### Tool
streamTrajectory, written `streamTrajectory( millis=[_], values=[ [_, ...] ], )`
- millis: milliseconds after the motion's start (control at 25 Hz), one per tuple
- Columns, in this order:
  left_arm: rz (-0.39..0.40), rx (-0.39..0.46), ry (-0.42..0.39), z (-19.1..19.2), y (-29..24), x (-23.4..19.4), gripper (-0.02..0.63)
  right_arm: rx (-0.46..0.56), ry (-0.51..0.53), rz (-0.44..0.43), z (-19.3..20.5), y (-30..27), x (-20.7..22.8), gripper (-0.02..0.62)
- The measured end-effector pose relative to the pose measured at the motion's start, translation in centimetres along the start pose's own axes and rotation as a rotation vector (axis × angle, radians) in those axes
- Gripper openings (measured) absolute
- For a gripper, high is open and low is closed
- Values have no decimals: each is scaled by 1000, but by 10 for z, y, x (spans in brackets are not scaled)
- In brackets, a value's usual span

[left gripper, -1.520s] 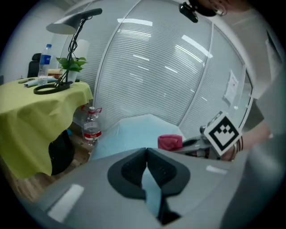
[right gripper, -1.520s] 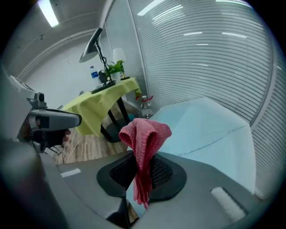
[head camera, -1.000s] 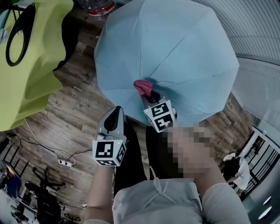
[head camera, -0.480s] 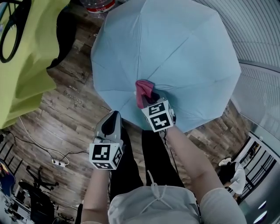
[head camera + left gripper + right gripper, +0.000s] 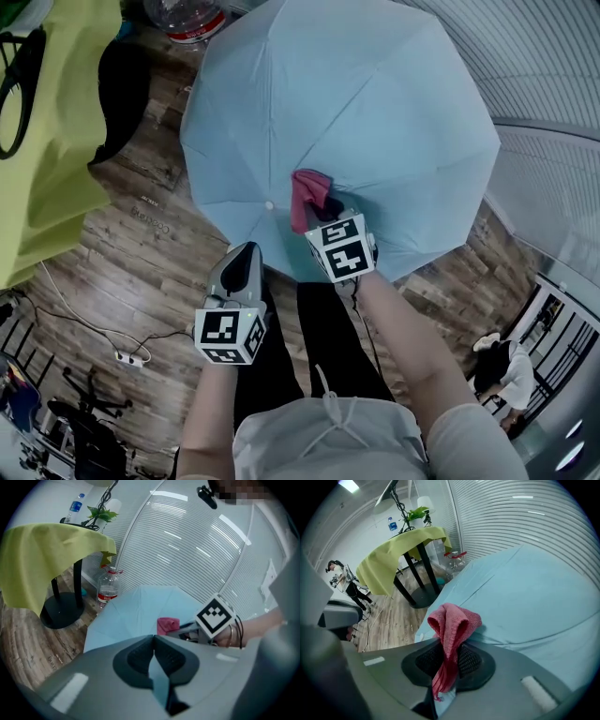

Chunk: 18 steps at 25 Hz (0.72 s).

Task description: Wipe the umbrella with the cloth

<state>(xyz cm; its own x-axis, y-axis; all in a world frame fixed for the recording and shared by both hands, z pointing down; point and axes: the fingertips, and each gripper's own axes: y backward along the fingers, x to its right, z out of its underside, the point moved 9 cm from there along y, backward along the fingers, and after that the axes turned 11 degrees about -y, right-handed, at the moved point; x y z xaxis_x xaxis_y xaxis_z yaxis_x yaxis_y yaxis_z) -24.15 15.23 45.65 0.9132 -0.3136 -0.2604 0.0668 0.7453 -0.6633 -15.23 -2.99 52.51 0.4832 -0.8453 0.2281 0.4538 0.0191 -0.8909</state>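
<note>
An open light-blue umbrella (image 5: pixel 347 122) stands on the wooden floor, canopy up; it also fills the right gripper view (image 5: pixel 525 597) and shows in the left gripper view (image 5: pixel 140 611). My right gripper (image 5: pixel 319 217) is shut on a pink cloth (image 5: pixel 307 195), which rests on the near part of the canopy. The cloth (image 5: pixel 452 630) bunches up between the jaws. In the left gripper view the cloth (image 5: pixel 167 624) lies ahead. My left gripper (image 5: pixel 246 264) is shut with nothing in it, just off the canopy's near edge, left of the right one.
A table under a yellow-green cloth (image 5: pixel 47 159) stands at the left on a black base (image 5: pixel 61 611). A plastic water bottle (image 5: pixel 183 19) stands on the floor beyond the umbrella. White blinds (image 5: pixel 553 94) run along the right. Cables and a power strip (image 5: pixel 120 356) lie at lower left.
The right gripper and cloth have shifted slightly up the canopy. The umbrella sits a little further left in the view. The left gripper stays near the canopy's edge.
</note>
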Motion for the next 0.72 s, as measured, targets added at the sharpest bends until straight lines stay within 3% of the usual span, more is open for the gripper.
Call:
streamTrajectory(
  millis=[720],
  values=[
    [100, 17, 21, -45, -64, 100, 8, 108, -45, 61, -8, 71, 102, 57]
  ],
)
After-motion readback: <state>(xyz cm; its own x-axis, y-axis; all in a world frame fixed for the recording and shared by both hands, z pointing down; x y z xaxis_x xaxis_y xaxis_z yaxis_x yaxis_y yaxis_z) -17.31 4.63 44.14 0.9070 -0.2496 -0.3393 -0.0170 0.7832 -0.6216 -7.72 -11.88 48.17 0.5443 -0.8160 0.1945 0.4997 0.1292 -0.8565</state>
